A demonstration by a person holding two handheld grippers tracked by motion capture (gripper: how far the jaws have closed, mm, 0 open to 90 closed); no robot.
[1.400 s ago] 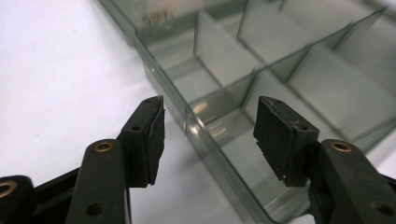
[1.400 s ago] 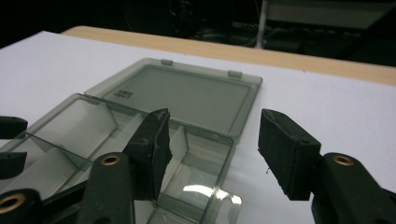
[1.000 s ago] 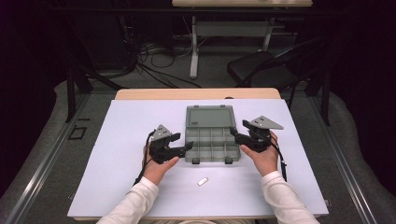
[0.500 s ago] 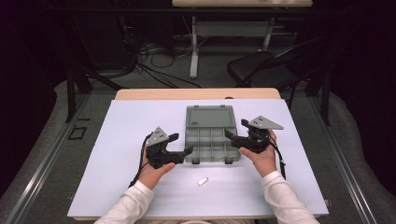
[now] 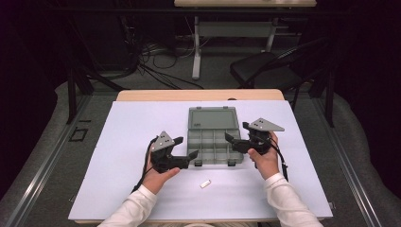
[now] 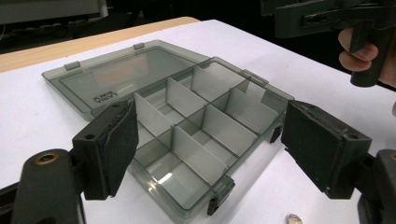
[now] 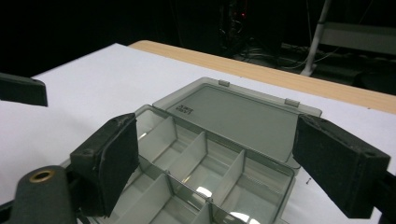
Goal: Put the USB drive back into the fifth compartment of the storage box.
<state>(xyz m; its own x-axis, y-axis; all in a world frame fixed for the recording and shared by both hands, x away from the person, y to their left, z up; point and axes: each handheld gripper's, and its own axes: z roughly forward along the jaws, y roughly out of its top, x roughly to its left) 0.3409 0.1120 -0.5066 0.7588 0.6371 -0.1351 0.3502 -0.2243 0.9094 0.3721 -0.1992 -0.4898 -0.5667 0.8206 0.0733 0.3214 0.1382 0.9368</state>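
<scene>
A grey see-through compartment box (image 5: 211, 142) lies open in the middle of the white table, its lid (image 5: 211, 118) flat behind it. The compartments (image 6: 196, 130) look empty. My left gripper (image 5: 186, 147) hovers at the box's front left corner. Its jaws have just been opening and stand open, and the pads (image 6: 119, 144) touch nothing. My right gripper (image 5: 237, 132) is at the box's right side. Its jaws have also just been opening, with the pads (image 7: 116, 161) wide apart and off the box (image 7: 210, 154). A small white piece (image 5: 204, 184) lies in front of the box.
The white sheet (image 5: 127, 142) covers a wooden table (image 5: 198, 95), with bare room left and right of the box. Beyond the far edge are a dark chair (image 5: 269, 66), cables and another table's legs. My right gripper (image 6: 336, 18) shows in the left gripper view, top right.
Both grippers' jaws have spread wider. The left hand has eased slightly back toward the near edge; the right hand has stayed put. The box has not moved.
</scene>
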